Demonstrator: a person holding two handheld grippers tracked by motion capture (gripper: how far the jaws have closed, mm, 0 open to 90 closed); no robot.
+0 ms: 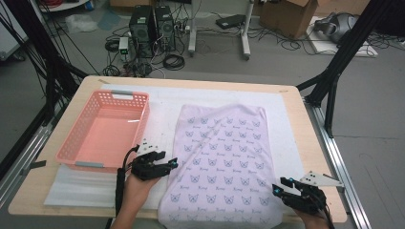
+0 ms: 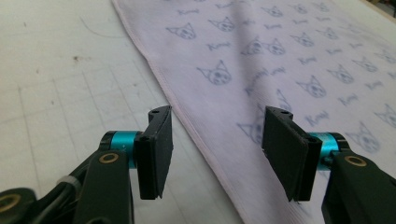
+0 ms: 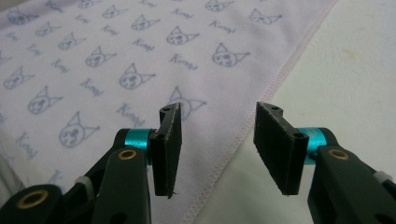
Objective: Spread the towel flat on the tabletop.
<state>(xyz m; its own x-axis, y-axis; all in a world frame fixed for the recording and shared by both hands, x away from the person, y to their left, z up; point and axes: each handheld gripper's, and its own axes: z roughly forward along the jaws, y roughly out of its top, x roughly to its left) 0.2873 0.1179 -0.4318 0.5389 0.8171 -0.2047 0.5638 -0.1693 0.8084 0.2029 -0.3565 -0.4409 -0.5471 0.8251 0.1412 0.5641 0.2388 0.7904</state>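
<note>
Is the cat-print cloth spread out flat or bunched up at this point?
Spread flat. The cloth lies smooth on the white mat beside the pink basket, its hemmed edges straight in both gripper views; whether it is doubled over, I cannot tell.

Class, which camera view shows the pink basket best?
The high view: the pink basket sits whole at the table's left, beside the cat-print cloth. Both gripper views look along open jaws at the cloth's hems instead.

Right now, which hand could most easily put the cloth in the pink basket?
Probably the left. The left gripper is open at the cloth's left edge, right beside the pink basket. The right gripper is open at the far edge, with the whole cloth between it and the basket.
</note>
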